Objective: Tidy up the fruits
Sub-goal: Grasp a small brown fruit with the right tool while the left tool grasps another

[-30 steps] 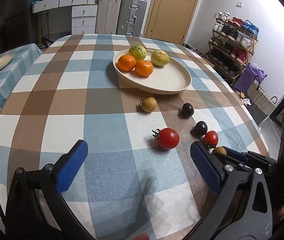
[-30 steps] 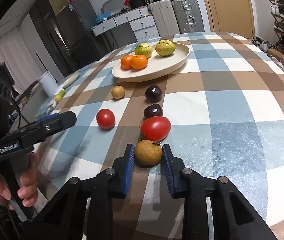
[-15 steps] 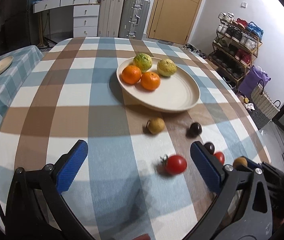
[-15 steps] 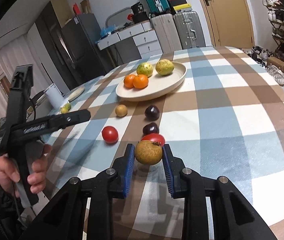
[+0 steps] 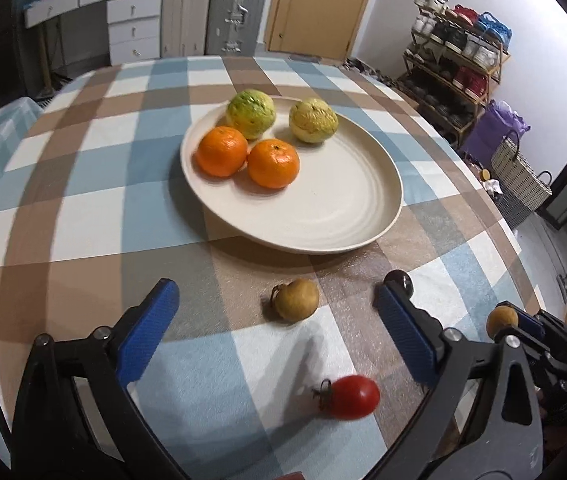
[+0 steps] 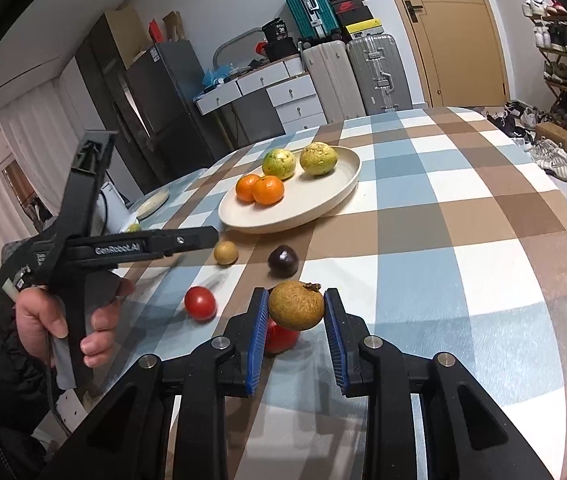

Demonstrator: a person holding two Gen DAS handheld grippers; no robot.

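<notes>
We have the small round brown longan-like fruit (image 6: 296, 305) pinched between the blue pads of the right gripper (image 6: 296, 312), lifted clear of the checked blue, brown and white tablecloth (image 6: 463, 240), and the job now, as we read it, is to carry it to the wide cream ceramic plate (image 6: 323, 204). To do it well, we keep the squeeze steady and light, since the skin looks thin, travel high enough to pass over the dark purple round fruit (image 6: 283, 261) and the plate rim, and set it down on the bare near half, away from the two oranges (image 6: 260, 189) and the two green-yellow guavas (image 6: 299, 161), so nothing rolls. The right gripper points forward along the table, level, fingers roughly horizontal. Under it sits a red tomato (image 6: 281, 336), mostly hidden, so we cannot say how close it is. The left gripper (image 5: 279, 320) hangs spread wide and carrying nothing, angled down over a second brown fruit (image 5: 296, 299), with a red cherry tomato (image 5: 350, 396) just nearer the camera; the person's left hand (image 6: 65, 320) wraps its handle.
</notes>
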